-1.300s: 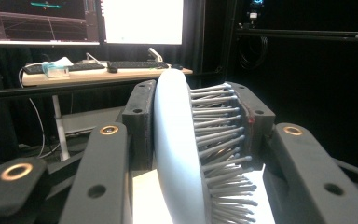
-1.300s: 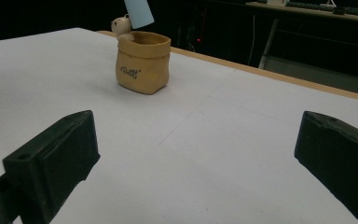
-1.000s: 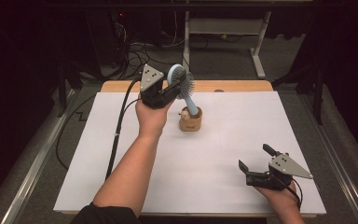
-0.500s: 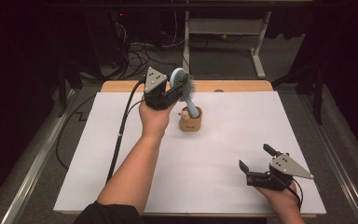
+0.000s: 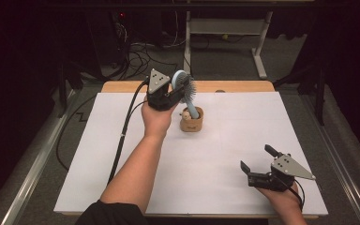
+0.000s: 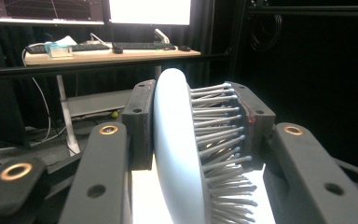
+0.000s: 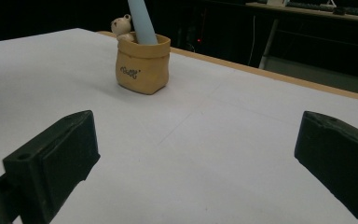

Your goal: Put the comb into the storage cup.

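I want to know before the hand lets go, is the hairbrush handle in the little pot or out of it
In. The hairbrush handle end sits inside the pot, leaning, while the left gripper clamps the brush head.

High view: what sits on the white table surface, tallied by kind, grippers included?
Hairbrush, pale blue, handle in the holder, head clamped by the left gripper: 1
Holder, tan, with a small bear figure: 1
Grippers, the left one and the open right gripper: 2
Total: 4
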`<action>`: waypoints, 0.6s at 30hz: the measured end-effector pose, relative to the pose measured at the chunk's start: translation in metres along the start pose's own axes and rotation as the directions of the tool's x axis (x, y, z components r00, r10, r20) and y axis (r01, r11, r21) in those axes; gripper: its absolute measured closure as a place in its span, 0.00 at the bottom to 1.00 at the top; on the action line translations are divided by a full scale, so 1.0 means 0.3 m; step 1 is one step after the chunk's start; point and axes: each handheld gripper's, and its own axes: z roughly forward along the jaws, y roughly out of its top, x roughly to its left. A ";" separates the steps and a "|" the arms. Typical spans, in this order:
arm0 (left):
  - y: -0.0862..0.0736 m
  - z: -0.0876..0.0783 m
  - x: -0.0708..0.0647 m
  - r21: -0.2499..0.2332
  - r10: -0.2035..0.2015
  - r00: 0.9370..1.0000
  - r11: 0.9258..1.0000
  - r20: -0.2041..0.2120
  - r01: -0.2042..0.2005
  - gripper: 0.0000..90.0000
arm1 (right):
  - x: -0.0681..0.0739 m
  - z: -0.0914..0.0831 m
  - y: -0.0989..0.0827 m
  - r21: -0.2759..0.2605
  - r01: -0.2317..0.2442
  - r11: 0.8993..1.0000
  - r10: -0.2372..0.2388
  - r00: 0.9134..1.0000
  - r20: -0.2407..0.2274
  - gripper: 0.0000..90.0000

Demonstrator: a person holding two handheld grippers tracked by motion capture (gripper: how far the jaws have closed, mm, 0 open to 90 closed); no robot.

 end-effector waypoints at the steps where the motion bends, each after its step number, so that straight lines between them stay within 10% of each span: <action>1: -0.003 0.002 0.001 0.003 -0.001 1.000 1.000 0.002 0.001 0.64 | 0.000 0.000 0.000 -0.001 0.001 1.000 -0.001 1.000 0.001 0.00; 18: -0.036 0.030 0.002 0.023 -0.016 1.000 1.000 0.008 0.015 0.64 | -0.001 0.000 -0.001 0.000 -0.003 1.000 0.003 1.000 0.004 0.00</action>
